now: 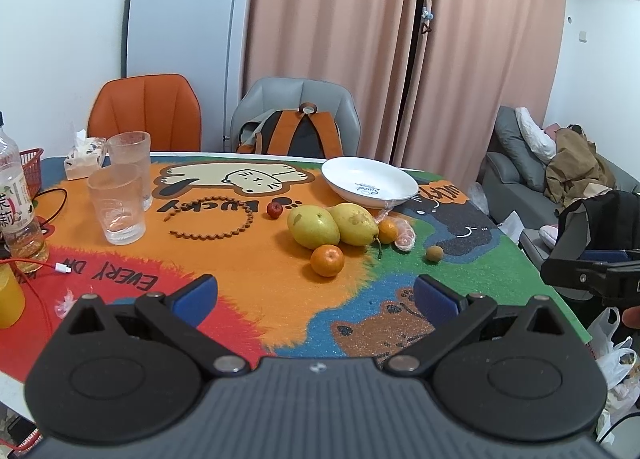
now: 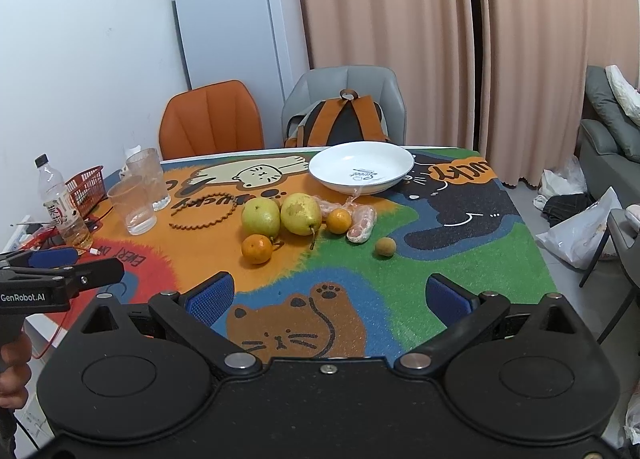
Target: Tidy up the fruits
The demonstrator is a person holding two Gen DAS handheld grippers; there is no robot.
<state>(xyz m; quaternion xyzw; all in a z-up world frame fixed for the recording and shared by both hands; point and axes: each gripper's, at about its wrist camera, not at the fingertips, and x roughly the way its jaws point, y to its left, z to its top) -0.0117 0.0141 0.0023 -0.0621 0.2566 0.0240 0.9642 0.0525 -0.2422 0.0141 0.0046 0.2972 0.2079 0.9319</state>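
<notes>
Two yellow-green pears (image 1: 314, 227) (image 2: 301, 214) lie side by side mid-table. An orange (image 1: 327, 260) (image 2: 257, 248) lies in front of them, a second orange (image 1: 387, 231) (image 2: 339, 221) to their right beside a plastic-wrapped fruit (image 2: 361, 229). A small brown fruit (image 1: 434, 253) (image 2: 385, 247) lies further right, a small red fruit (image 1: 275, 209) to the left. An empty white plate (image 1: 370, 181) (image 2: 360, 169) stands behind. My left gripper (image 1: 316, 295) and right gripper (image 2: 330, 295) are open and empty, short of the fruit.
Two glasses (image 1: 118, 207) (image 2: 134, 205), a bottle (image 1: 18, 195) (image 2: 60, 203), a red basket (image 2: 86, 185), a brown wavy headband (image 1: 212, 219) and a red cable (image 1: 32, 271) sit at the left. Chairs and a backpack (image 1: 296, 135) stand behind the table.
</notes>
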